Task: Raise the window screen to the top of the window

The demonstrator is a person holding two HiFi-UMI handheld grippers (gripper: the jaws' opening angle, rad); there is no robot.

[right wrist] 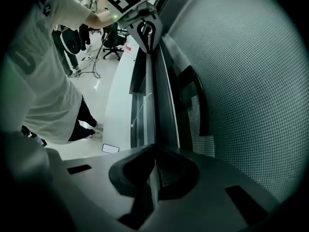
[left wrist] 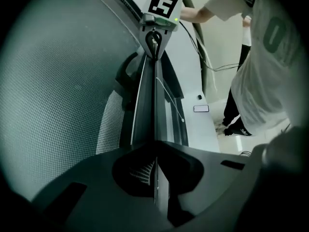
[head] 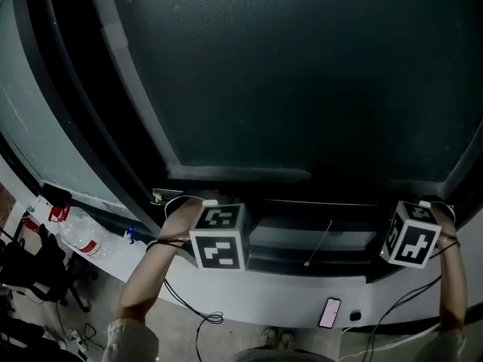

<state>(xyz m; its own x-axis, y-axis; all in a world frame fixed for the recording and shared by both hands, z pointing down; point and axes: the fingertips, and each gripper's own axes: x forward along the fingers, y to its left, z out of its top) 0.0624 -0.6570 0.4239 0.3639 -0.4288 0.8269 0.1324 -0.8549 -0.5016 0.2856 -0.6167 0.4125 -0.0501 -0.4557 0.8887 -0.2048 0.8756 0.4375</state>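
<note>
Head view shows the window screen (head: pixel 287 74); left gripper (left wrist: pixel 155 151) and right gripper (right wrist: pixel 153 153) both pinch its bottom bar (left wrist: pixel 145 105).

Dark mesh window screen (head: pixel 302 74) fills upper centre; its flat metal bottom rail (head: pixel 238 173) runs across under it. Below rail: L gripper (left wrist: pixel 155 164) at left, R gripper (right wrist: pixel 154 170) at right, thin metal rail lip (left wrist: pixel 155 105) pinched btwn each one's jaws. Slim rectangular phone (head: pixel 330 312) lies lower, btwn the two, right of person's shoes (head: pixel 275 338). Clear plastic bottles (head: pixel 79 236) far left.
</note>
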